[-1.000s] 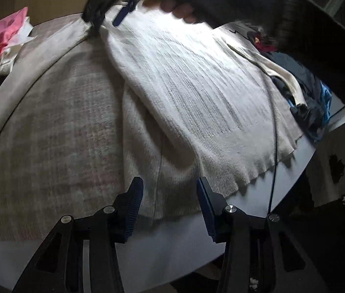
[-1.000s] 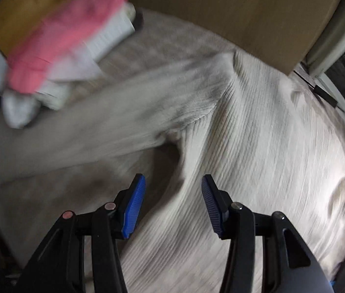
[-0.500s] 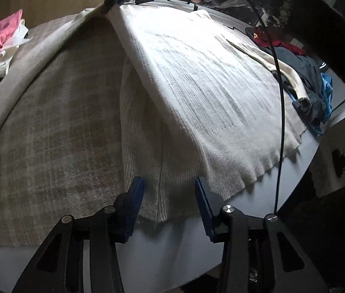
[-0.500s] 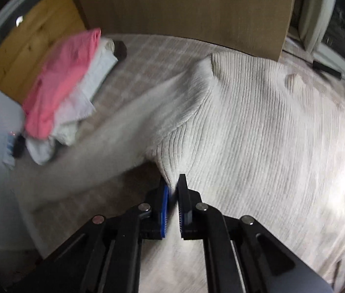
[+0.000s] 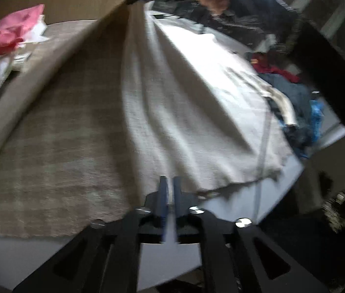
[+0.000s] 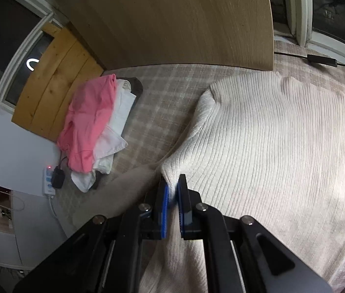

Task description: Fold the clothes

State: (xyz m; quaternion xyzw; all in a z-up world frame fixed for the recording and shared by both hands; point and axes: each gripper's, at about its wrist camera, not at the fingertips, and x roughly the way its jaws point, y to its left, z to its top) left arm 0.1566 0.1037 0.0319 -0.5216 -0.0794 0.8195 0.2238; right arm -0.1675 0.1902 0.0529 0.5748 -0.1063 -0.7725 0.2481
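A cream ribbed sweater (image 6: 270, 141) lies spread over the checked beige cloth (image 6: 157, 102) on the table. My right gripper (image 6: 172, 190) is shut on the sweater's side by the armpit, lifting a fold of it, and a sleeve trails away to the left below it. In the left wrist view the sweater (image 5: 184, 102) stretches taut from the far end down to my left gripper (image 5: 170, 190), which is shut on its hem. The right gripper's far end and a hand (image 5: 211, 0) show at the top of that view.
A stack of folded clothes, pink on top (image 6: 91, 122), sits at the table's left (image 5: 6, 36). Dark, red and blue garments (image 5: 292, 97) are heaped at the right. A power strip (image 6: 50, 180) lies by the stack; a wooden board (image 6: 172, 22) stands behind.
Both grippers have closed on the sweater, the right by the armpit first, the left on the hem after it. The right one has lifted its side, pulling the fabric taut between them.
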